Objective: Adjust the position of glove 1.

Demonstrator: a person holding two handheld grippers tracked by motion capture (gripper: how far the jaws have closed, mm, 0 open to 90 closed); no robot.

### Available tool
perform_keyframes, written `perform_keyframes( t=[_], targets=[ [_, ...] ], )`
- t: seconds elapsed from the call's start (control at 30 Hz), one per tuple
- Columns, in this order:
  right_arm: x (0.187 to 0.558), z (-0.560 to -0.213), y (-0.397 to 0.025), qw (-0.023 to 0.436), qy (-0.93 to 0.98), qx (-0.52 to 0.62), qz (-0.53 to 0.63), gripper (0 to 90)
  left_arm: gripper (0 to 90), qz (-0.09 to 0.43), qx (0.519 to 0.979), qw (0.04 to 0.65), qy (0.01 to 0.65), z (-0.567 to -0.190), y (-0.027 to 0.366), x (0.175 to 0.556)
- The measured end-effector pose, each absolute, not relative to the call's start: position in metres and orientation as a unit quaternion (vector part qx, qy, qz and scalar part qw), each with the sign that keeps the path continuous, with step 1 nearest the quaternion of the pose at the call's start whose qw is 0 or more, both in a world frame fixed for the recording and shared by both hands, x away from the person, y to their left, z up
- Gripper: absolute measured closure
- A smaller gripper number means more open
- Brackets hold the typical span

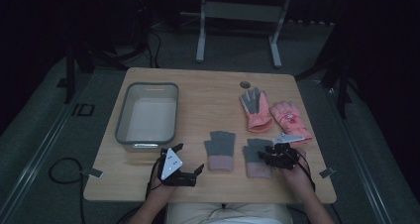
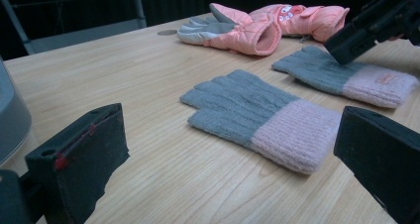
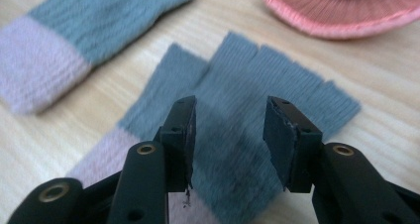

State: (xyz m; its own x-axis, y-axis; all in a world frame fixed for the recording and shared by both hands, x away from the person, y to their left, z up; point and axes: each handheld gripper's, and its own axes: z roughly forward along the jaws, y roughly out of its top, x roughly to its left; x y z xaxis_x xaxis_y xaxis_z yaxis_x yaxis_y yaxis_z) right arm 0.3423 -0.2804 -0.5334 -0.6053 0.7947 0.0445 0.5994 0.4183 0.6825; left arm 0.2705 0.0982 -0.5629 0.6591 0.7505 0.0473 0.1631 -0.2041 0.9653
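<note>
The right gripper (image 1: 271, 154) tips down over the right grey glove (image 3: 257, 110), jaws partly apart (gripping nothing); the left gripper (image 1: 187, 165) rests low on the worktop (image 1: 208, 92), jaws wide.

A grey knit glove with pink cuff (image 3: 257, 110) lies flat on the table.

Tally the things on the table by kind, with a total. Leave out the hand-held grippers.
Grey knit gloves with pink cuffs: 2, one at and one under the right hand-held gripper
Pink padded gloves: 2, one palm up and one beside it
Grey plastic tubs: 1
Total: 5
</note>
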Motion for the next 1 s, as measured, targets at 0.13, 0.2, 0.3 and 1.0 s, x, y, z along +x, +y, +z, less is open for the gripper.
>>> perform_keyframes(
  t=[0.13,0.2,0.3,1.0],
  targets=[
    [0.338,-0.541,-0.28,0.138,0.833,0.421,0.332,54.4,0.0,0.269,0.727,0.549,0.313,-0.563,0.099,0.27],
    [0.338,-0.543,-0.279,0.142,0.832,0.421,0.332,54.4,0.0,0.268,0.727,0.549,0.313,-0.563,0.099,0.27],
    [0.336,-0.544,-0.278,0.154,0.831,0.422,0.327,57.0,0.0,0.269,0.728,0.547,0.314,-0.563,0.098,0.27],
    [0.332,-0.48,-0.267,0.176,0.796,0.439,0.379,85.0,0.0,0.267,0.727,0.549,0.314,-0.563,0.099,0.27]
  ],
)
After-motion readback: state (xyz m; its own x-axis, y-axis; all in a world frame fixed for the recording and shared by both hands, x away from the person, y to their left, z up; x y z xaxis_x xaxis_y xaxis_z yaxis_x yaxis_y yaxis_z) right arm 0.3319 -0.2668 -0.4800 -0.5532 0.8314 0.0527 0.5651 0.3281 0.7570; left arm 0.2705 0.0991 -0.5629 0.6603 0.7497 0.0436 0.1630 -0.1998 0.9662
